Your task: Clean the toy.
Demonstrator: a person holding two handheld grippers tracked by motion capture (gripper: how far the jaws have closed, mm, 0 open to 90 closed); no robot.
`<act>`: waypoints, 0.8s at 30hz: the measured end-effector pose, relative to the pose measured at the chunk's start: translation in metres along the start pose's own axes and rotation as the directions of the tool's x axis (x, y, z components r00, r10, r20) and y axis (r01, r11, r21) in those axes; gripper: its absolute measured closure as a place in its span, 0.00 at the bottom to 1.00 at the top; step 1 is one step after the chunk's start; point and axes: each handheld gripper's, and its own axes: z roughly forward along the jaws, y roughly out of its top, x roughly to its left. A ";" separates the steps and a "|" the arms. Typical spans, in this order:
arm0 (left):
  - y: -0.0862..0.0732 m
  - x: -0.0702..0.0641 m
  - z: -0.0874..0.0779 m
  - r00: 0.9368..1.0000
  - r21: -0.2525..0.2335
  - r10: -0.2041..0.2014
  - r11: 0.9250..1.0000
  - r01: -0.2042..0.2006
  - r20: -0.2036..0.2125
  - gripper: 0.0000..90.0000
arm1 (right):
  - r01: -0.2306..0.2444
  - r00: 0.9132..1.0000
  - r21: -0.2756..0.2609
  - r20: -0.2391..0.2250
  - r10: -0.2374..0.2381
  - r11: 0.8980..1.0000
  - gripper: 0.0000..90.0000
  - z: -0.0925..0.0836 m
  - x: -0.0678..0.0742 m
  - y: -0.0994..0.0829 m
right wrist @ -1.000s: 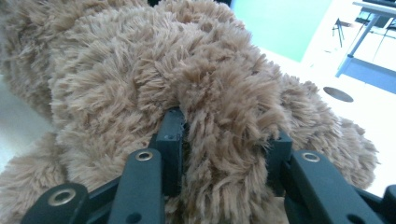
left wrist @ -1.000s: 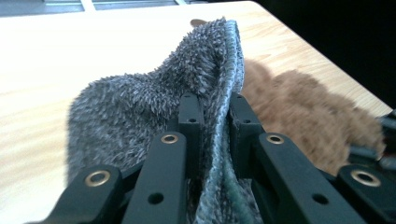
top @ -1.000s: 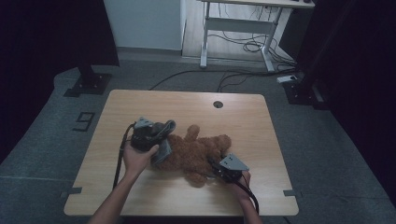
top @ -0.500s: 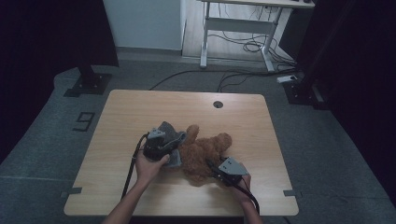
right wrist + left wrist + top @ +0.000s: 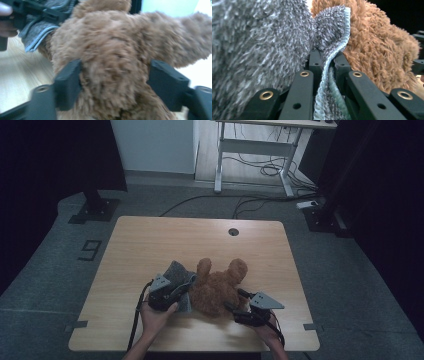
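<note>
Brown plush toy [image 5: 217, 290] lies centre-low in the high view on the wooden surface [image 5: 150, 240] — long axis toward frame top, two limbs pointing up. Left gripper [image 5: 172, 292]: fingers clamped on the grey cloth [image 5: 175, 272] edge. Right gripper [image 5: 240, 312]: fingers just opened wide, straddling the plush — contact unclear.

1. Ahead of the left gripper [image 5: 176, 292], the grey cloth [image 5: 262, 45] pinched between its closed jaws blocks the way forward.
2. To that gripper's right, the brown plush toy [image 5: 217, 287] touches the cloth, with no gap between them.
3. The right gripper [image 5: 115, 82] has just been opening; the toy sits between its spread jaws and bars its way forward.
4. Beyond the toy, the far half of the table [image 5: 200, 237] is bare.
5. Outward of each gripper, the tabletop runs free to the edge.
</note>
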 end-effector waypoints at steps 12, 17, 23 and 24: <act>-0.008 -0.002 -0.009 1.000 -0.013 -0.012 1.000 0.012 0.013 0.89 | -0.042 0.994 0.102 -0.093 0.052 0.994 0.36 0.031 -0.004 0.002; -0.002 -0.005 -0.015 0.999 -0.002 -0.031 1.000 0.031 0.029 0.88 | 0.035 0.997 0.086 -0.074 -0.028 0.996 0.55 0.023 0.005 -0.004; 0.037 -0.022 -0.018 0.999 0.013 -0.006 1.000 0.005 0.049 0.87 | 0.113 0.994 0.069 -0.024 -0.111 0.991 0.60 0.020 0.012 -0.008; 0.044 -0.028 -0.016 0.998 0.007 0.010 1.000 -0.010 0.059 0.87 | 0.122 0.992 0.067 -0.021 -0.120 0.990 0.60 0.020 0.012 -0.008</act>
